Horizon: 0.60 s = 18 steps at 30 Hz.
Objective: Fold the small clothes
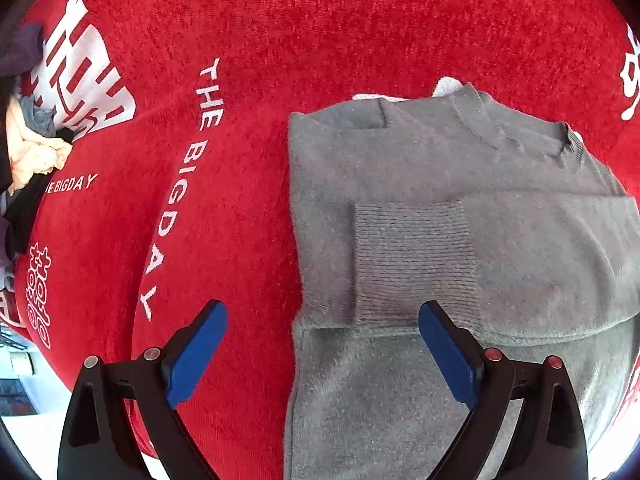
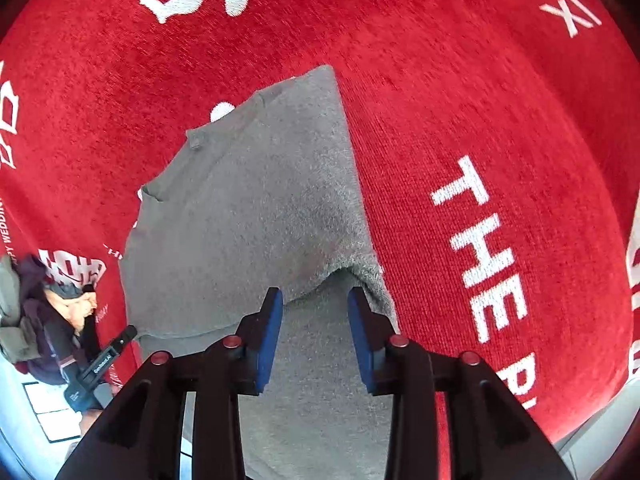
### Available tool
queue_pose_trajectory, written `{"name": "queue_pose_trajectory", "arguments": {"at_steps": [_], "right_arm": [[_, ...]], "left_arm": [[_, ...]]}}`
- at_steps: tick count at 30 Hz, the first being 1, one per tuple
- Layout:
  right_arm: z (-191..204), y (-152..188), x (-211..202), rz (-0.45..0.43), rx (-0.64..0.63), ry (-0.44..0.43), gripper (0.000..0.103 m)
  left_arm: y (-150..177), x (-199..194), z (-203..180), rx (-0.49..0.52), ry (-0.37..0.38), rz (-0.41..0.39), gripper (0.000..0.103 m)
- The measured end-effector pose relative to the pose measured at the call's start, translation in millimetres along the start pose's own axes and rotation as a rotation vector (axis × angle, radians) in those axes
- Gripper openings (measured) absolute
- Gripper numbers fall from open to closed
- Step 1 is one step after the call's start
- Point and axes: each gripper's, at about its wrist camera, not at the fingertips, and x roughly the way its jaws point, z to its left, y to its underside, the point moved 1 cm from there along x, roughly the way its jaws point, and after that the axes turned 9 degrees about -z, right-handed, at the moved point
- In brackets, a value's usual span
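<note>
A grey knitted sweater (image 1: 460, 240) is lying flat on a red cloth (image 1: 320, 32) printed with white letters. In the left wrist view its round neckline is sitting toward one o'clock, and a sleeve is lying folded across the chest, its ribbed cuff showing near the centre. In the right wrist view the sweater (image 2: 248, 208) is stretching from twelve o'clock down to six, its right side folded inward, with the folded edge lifting slightly.
</note>
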Motion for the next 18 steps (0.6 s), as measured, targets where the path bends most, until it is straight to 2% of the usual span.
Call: {"name": "queue_pose_trajectory", "arguments": {"at_steps": [5, 8, 11, 14, 16, 17, 18], "right_arm": [[-2.1, -17.9, -6.3, -0.085, 0.008, 0.008, 0.037], [-10.4, -40.6, 4.5, -0.097, 0.05, -0.01, 0.041], [-23.3, -62.0, 25.1, -0.079, 0.112, -0.058, 0.041], [-40.4, -74.6, 43.5, -0.05, 0.232, -0.176, 0.041], [-43.6, -77.5, 45.9, -0.031, 0.278, -0.225, 0.032], [-41.1, -78.0, 44.5, -0.024, 0.262, -0.223, 0.016], [-37.4, -78.4, 41.5, -0.029, 0.23, -0.207, 0.014]], "left_arm": [[0.2, 3.2, -2.7, -0.009, 0.0, 0.009, 0.097], [0.7, 7.4, -5.3, -0.006, -0.003, 0.013, 0.097], [1.0, 8.2, -7.1, -0.007, -0.006, 0.01, 0.097], [0.9, 9.2, -6.5, -0.018, -0.007, 0.013, 0.097], [1.1, 9.3, -6.4, -0.02, -0.007, 0.014, 0.097], [1.1, 10.0, -6.8, -0.017, -0.008, 0.015, 0.097], [1.1, 11.0, -7.8, -0.014, -0.009, 0.017, 0.097]]}}
